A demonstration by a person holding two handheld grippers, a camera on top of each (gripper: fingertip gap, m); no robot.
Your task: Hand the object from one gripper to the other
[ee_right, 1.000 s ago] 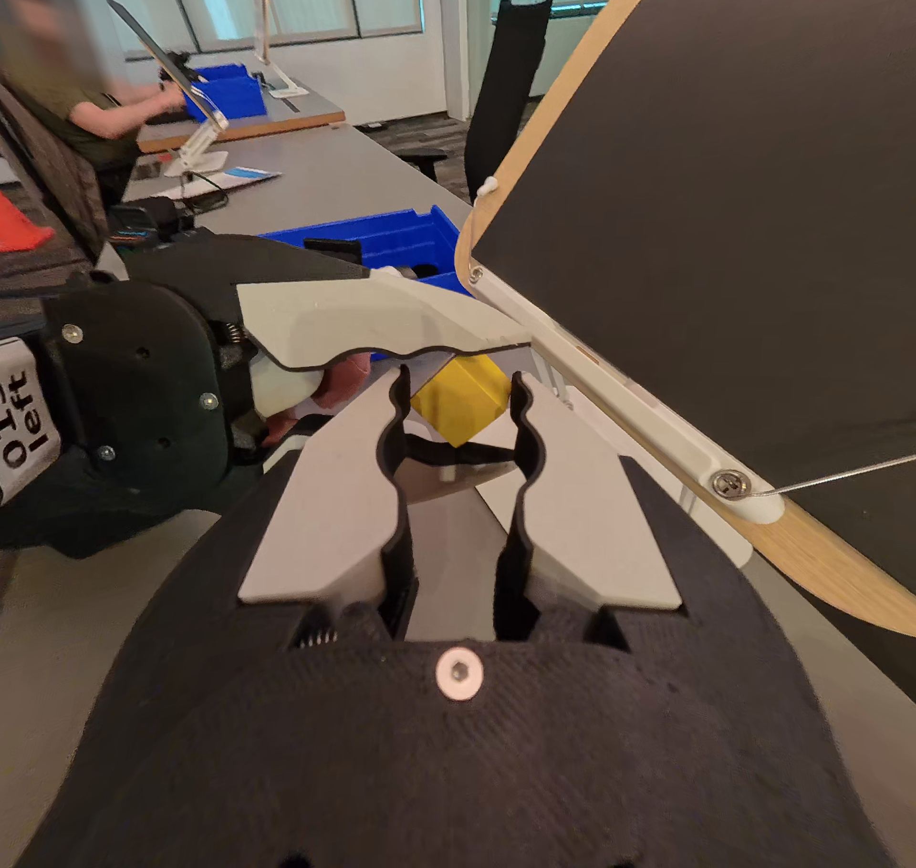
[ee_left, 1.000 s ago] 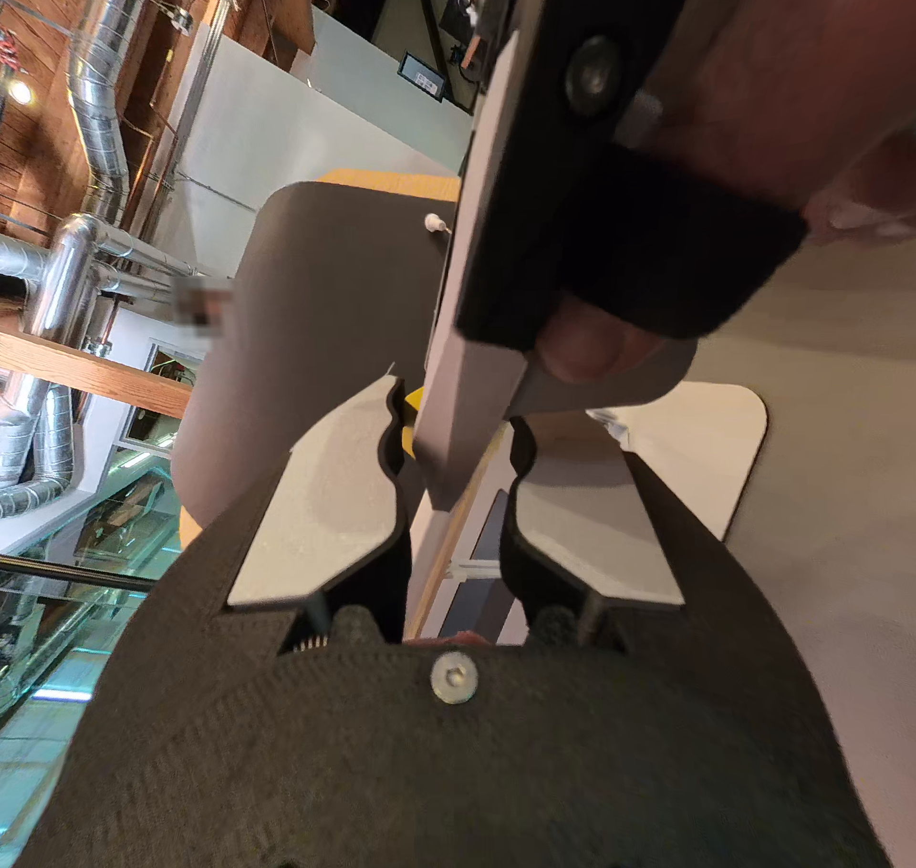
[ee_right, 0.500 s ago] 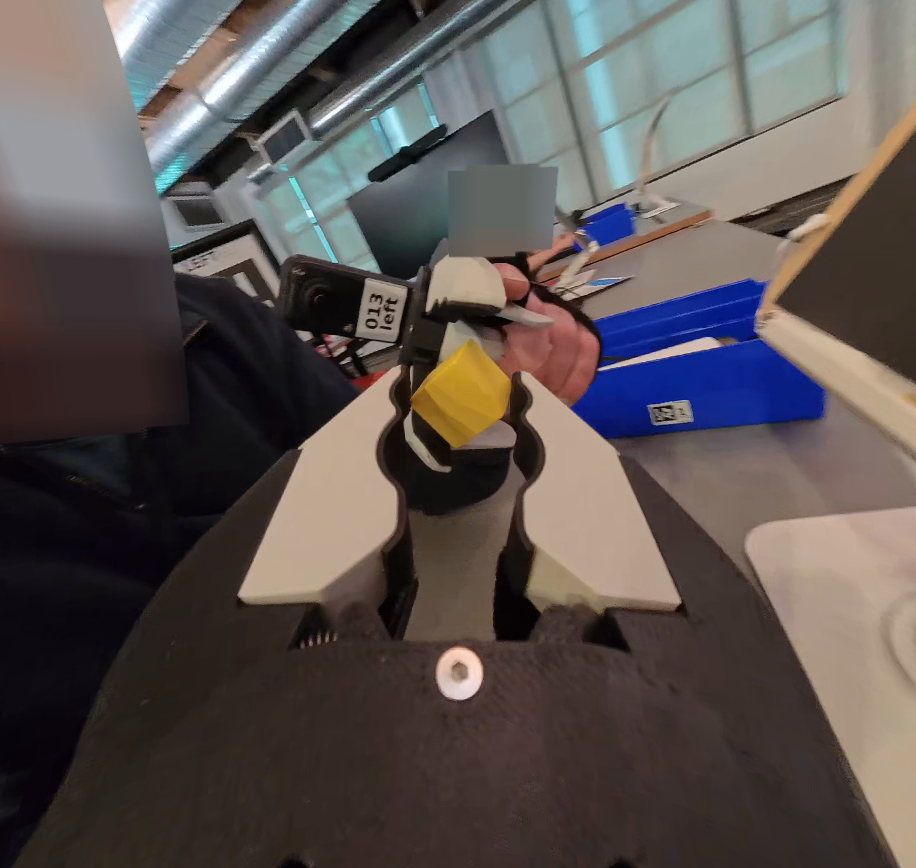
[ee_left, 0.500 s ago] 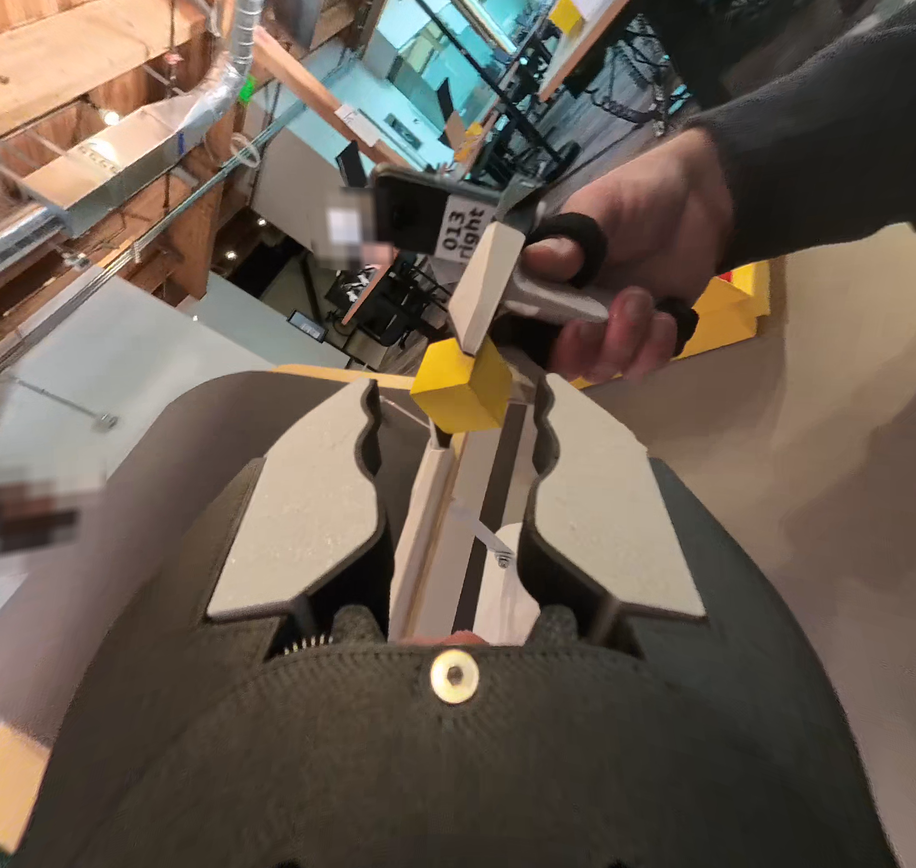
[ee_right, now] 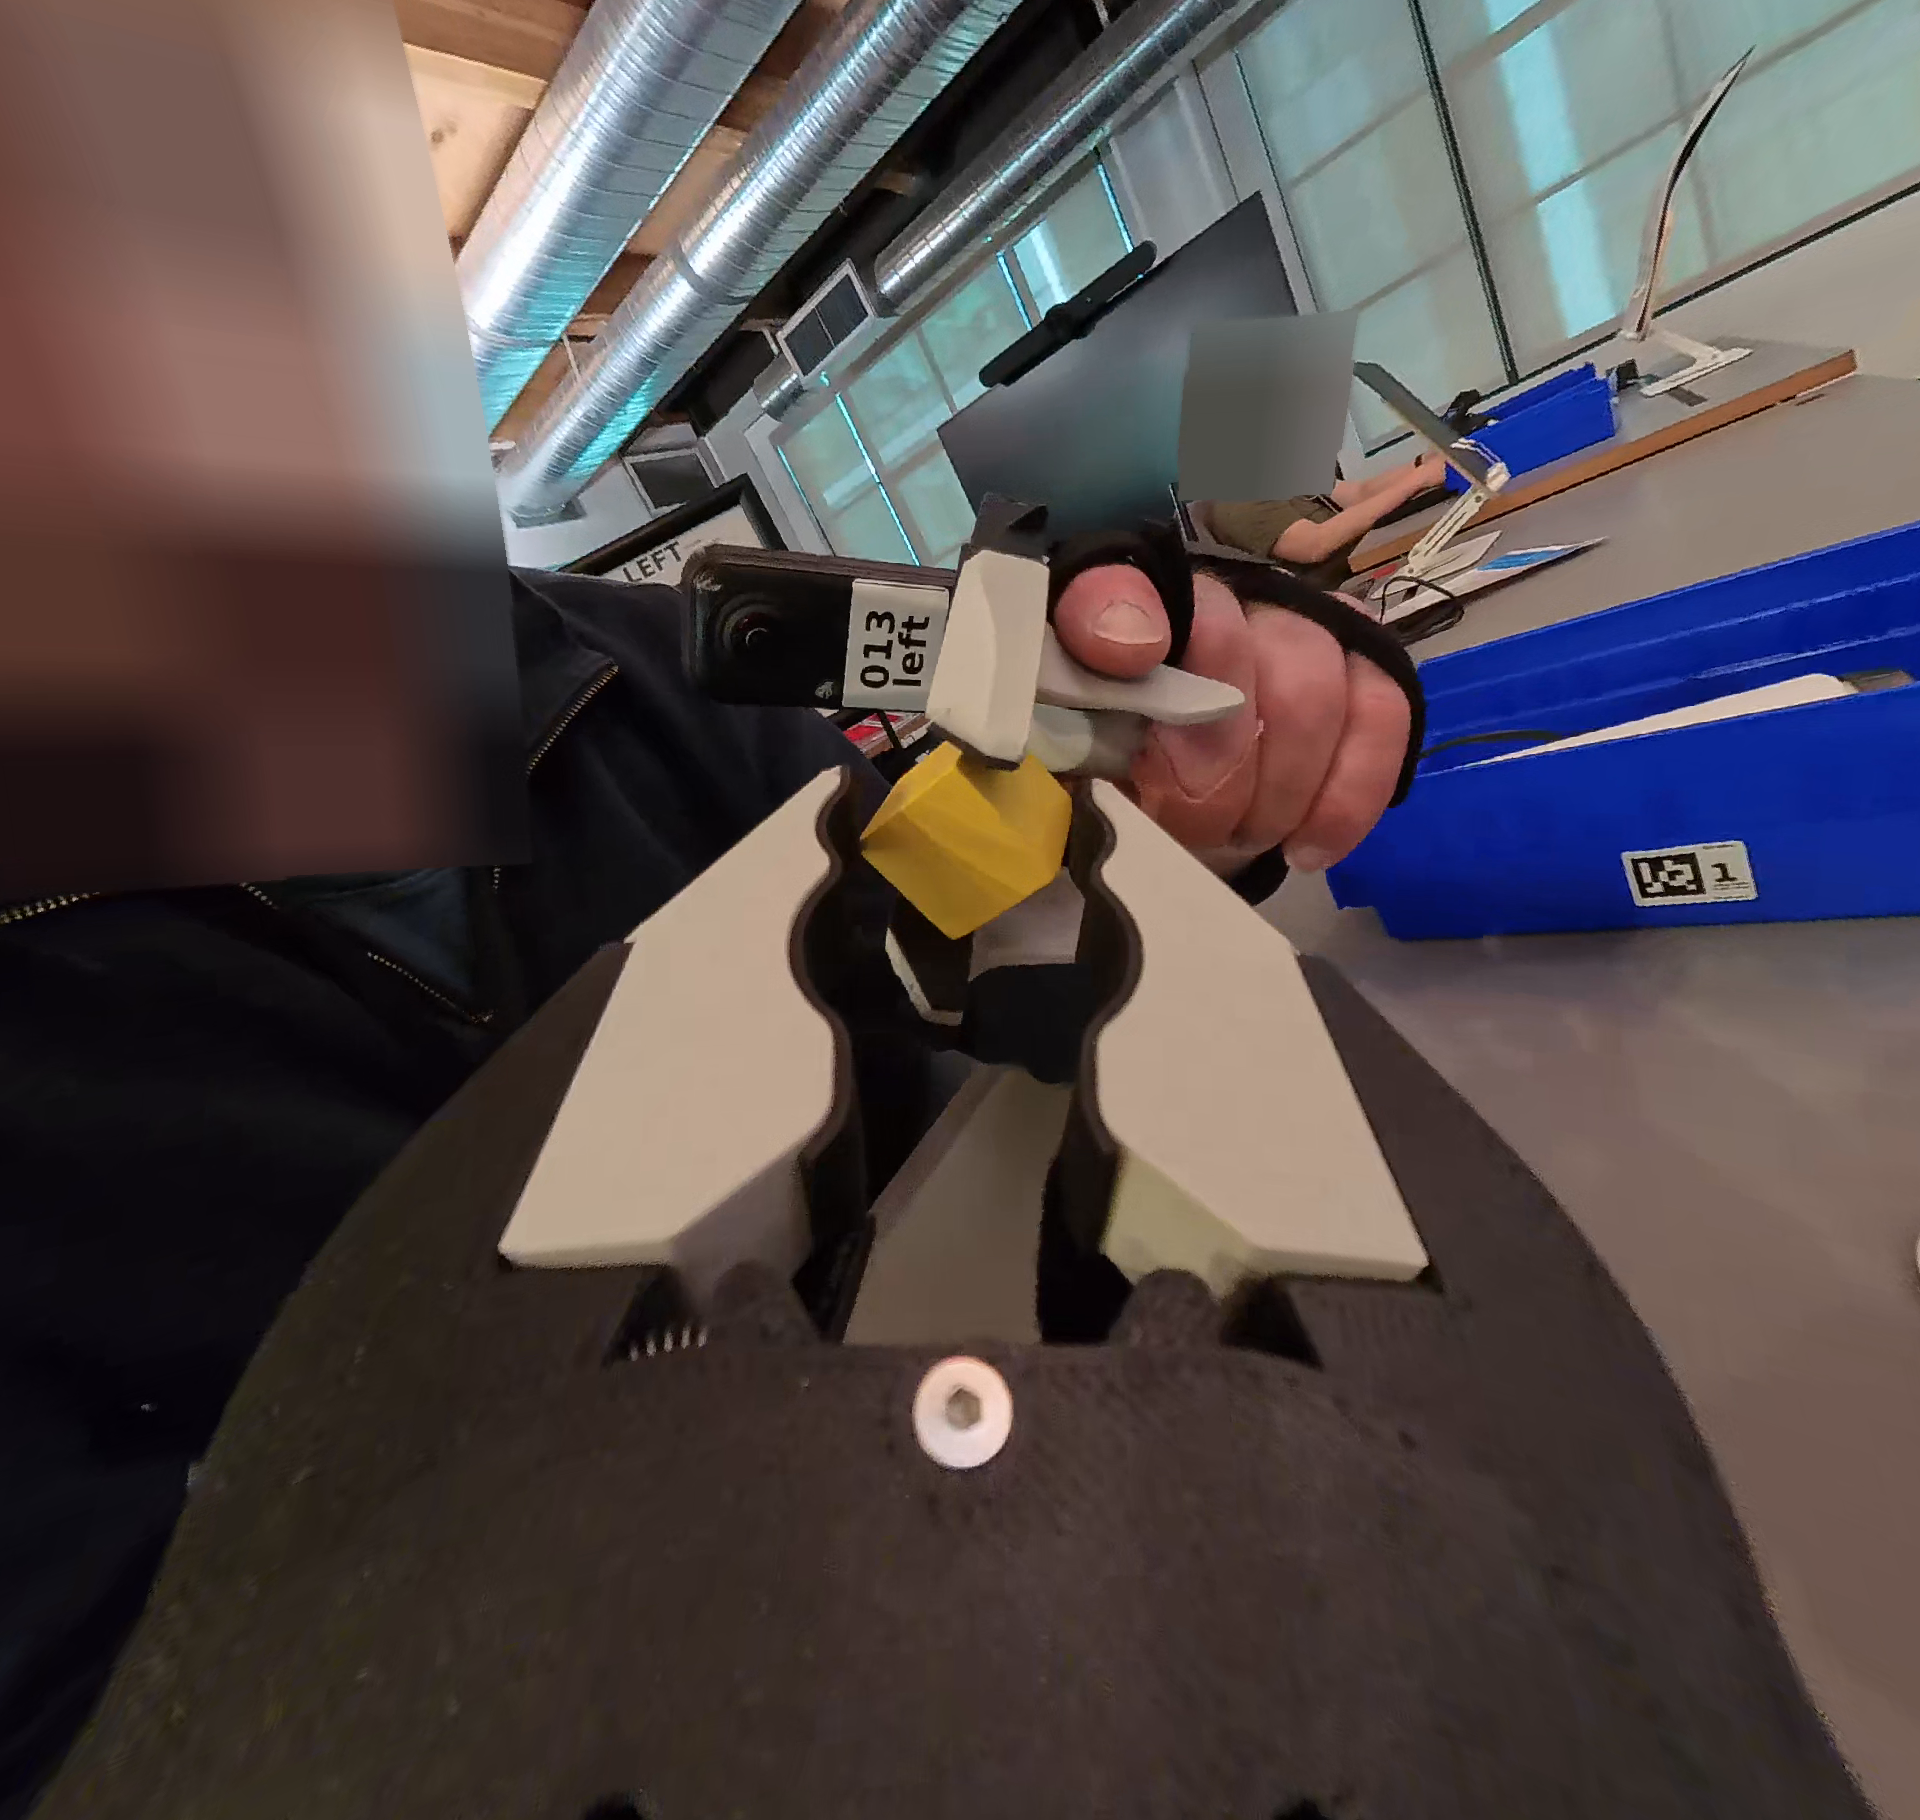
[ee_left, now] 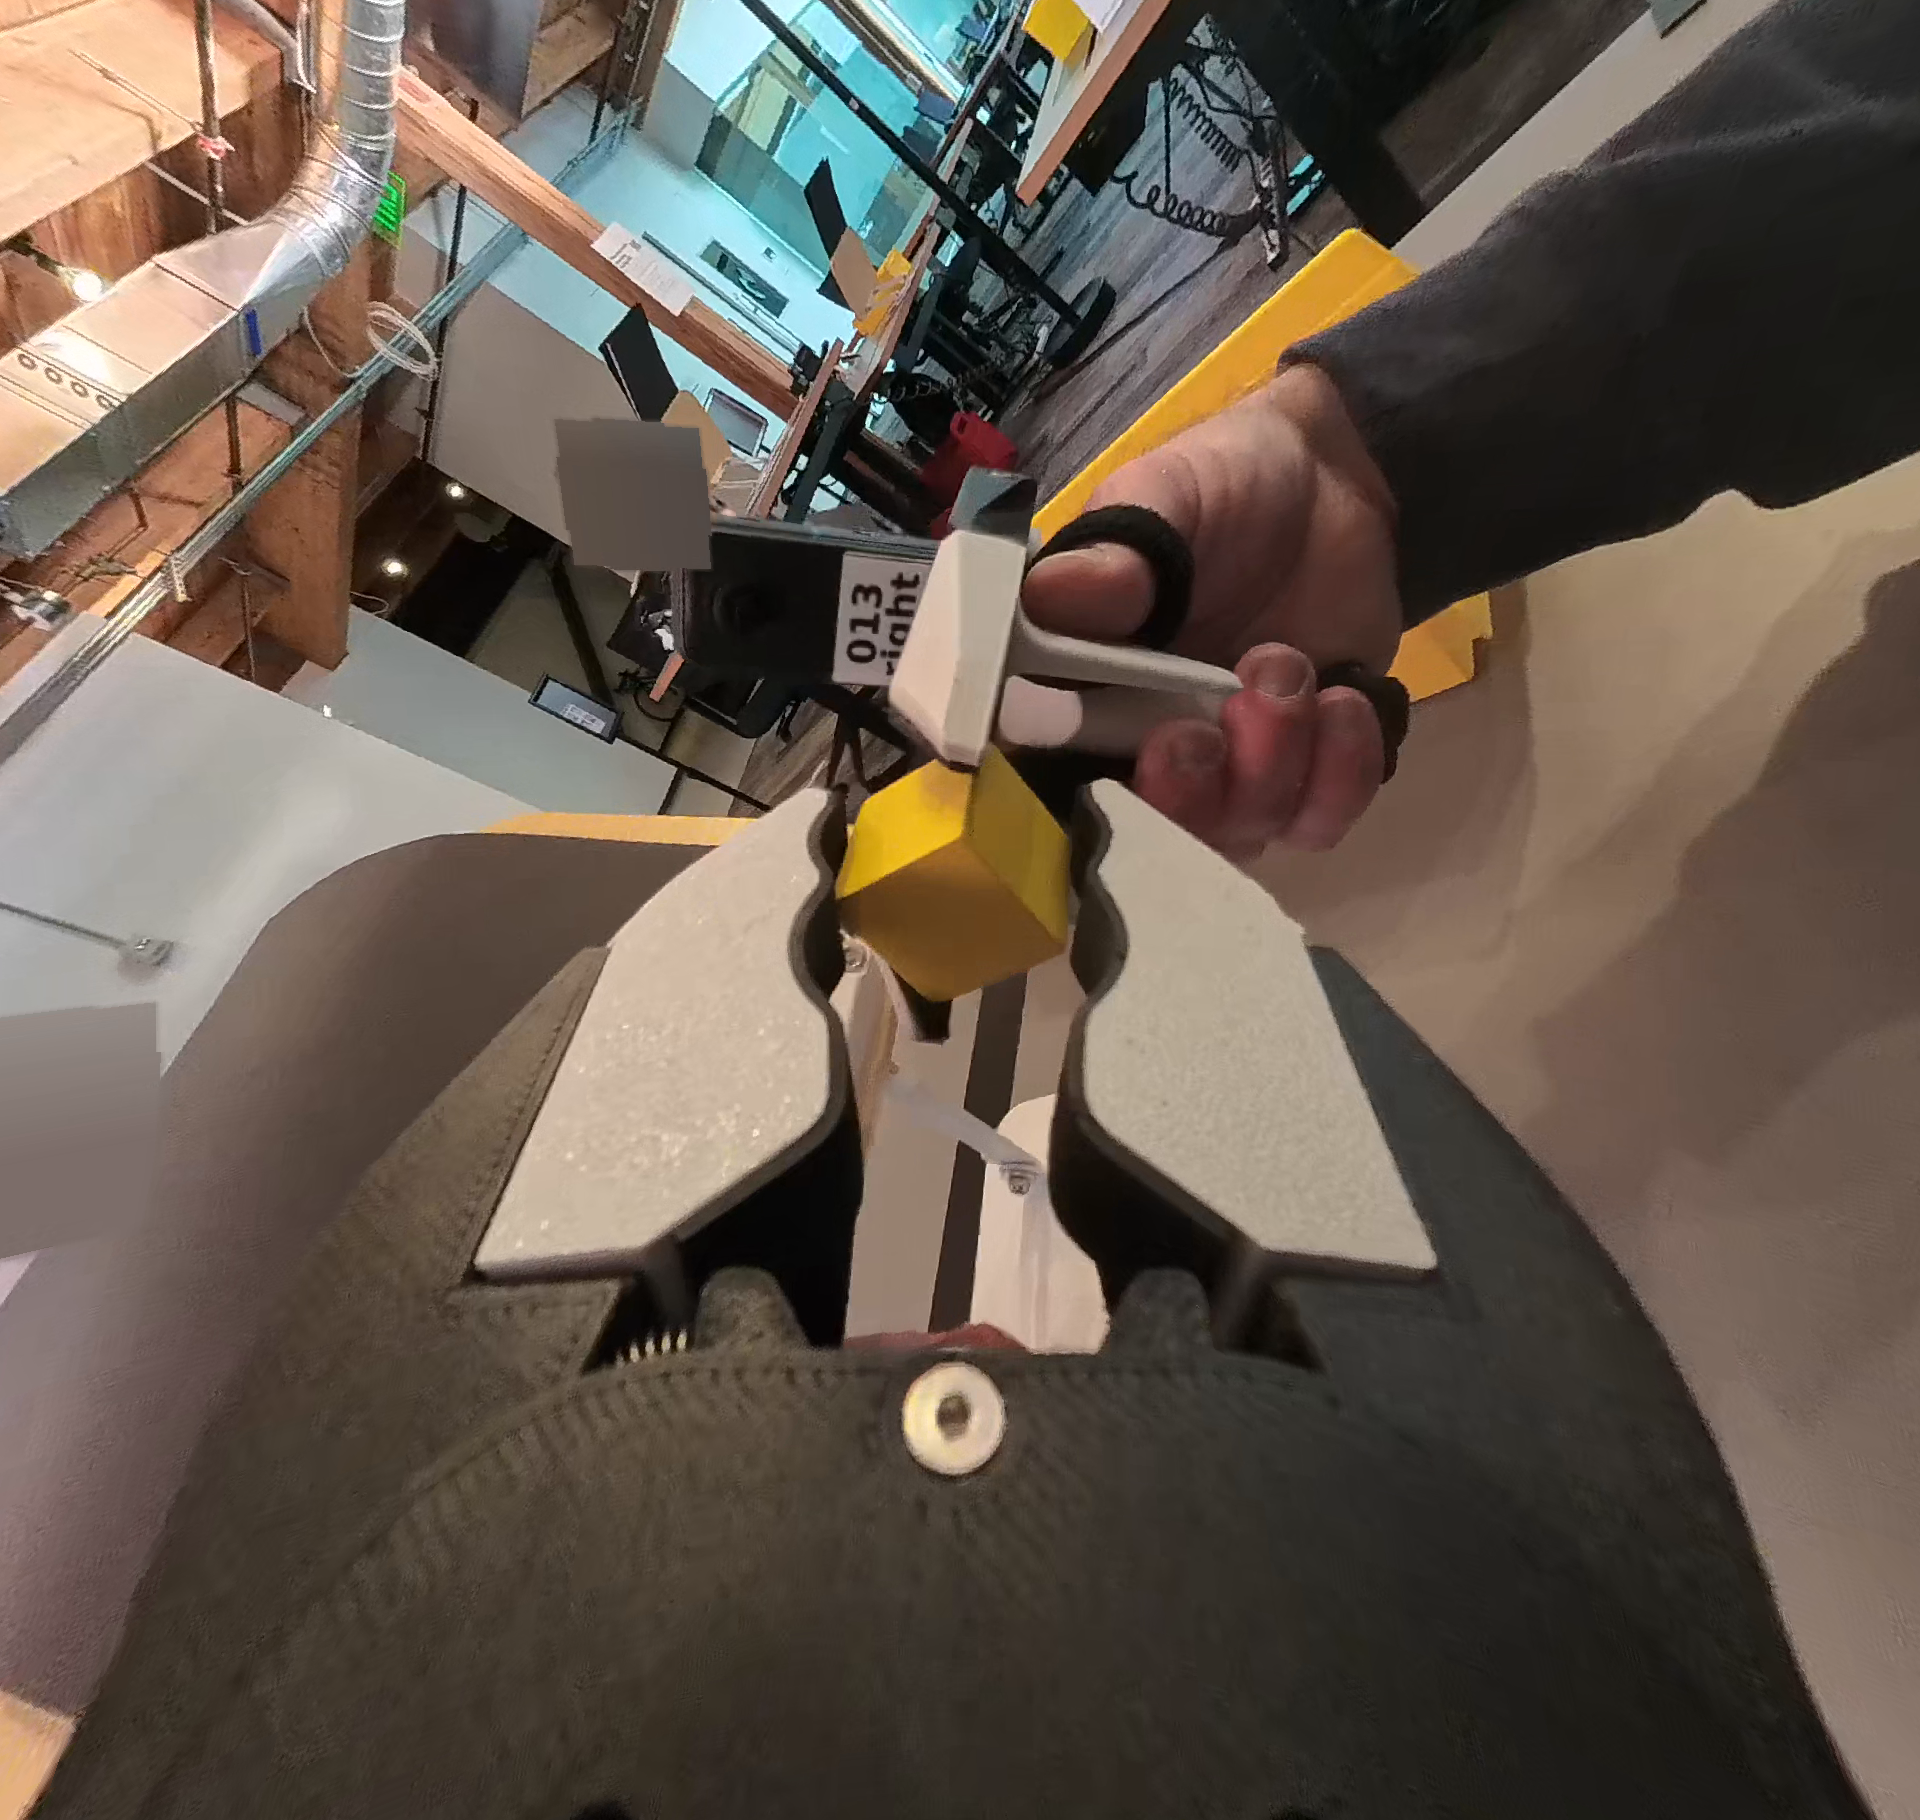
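**Change observed.** Half a second ago the yellow block (ee_left: 951, 903) stood at the very tips of the fingers in both wrist views. It now sits further in between them, and the two tools have drawn closer, nose to nose. A second ago the meeting took place low beside a dark board; the pair is now lifted into the open air above the counter (ee_right: 1558, 1095), near a blue bin (ee_right: 1662, 814). Judgement: the hand-over is at its midpoint, with both tools on the block and neither yet released.

**Left gripper** (ee_left: 951, 840). The jaws are partly closed, with the pads against opposite faces of the block. It appears clamped.

**Right gripper** (ee_right: 961, 820). It has the same narrow setting. The block fills the gap between its tips, crossways to the other tool's hold, and contact looks firm on the right pad but less certain on the left.

**Location of block.** It is held in mid-air, clear of the counter, between the two sets of fingertips.

**Outstanding.** One gripper must open before the transfer can count as done.
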